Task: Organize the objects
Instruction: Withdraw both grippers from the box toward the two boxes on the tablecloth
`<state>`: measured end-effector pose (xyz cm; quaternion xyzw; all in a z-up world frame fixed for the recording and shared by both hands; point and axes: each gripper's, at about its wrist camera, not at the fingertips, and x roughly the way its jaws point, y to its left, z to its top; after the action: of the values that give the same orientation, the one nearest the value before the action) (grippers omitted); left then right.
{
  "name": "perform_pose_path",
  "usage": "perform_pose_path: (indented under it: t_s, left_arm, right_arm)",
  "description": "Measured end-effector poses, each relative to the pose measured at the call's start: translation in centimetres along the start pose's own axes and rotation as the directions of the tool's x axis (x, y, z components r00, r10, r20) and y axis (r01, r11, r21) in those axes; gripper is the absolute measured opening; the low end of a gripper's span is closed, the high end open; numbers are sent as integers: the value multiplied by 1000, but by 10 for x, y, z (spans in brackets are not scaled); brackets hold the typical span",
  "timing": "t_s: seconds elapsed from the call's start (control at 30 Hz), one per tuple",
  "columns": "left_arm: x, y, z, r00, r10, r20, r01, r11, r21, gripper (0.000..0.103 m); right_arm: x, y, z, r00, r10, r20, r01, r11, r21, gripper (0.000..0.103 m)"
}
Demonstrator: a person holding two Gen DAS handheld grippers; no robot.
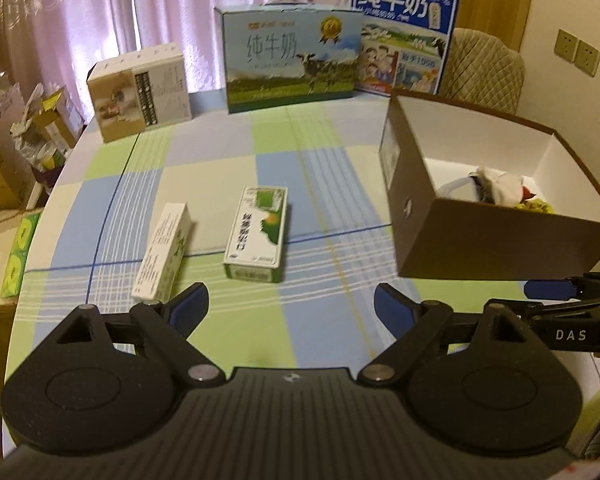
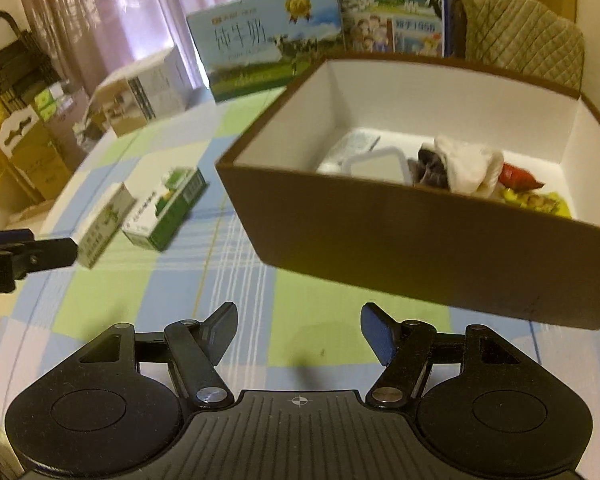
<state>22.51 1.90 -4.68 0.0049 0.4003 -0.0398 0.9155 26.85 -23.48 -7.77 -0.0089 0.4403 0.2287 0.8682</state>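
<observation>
Cardboard cartons, green box [image 1: 257, 234] and slim white box [image 1: 163, 258], light, stiff, crushable; grasp across long sides; left gripper [image 1: 291, 307], right gripper [image 2: 299, 330] both spread, empty

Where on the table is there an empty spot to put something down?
The widest bare patch of tablecloth lies between the two small boxes near the front and the milk cartons at the back. Another lies between the green box and the brown box. The brown box's near end is crowded with a white cloth and other bits.
</observation>
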Motion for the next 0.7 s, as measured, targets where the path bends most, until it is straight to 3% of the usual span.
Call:
perform_pose_path:
  t_s: [0.3, 0.47, 0.7]
  left_arm:
    - [4, 24, 2, 1000, 14, -12, -14, 1000, -28, 88]
    - [7, 40, 11, 998, 57, 6, -57, 998, -22, 88]
    - [31, 77, 4, 994, 109, -23, -112, 986, -127, 88]
  right_arm:
    - [12, 5, -4, 999, 4, -36, -5, 1000, -23, 65]
    - [13, 11, -4, 999, 12, -32, -13, 999, -41, 65]
    - [19, 24, -7, 999, 17, -43, -20, 997, -74, 65]
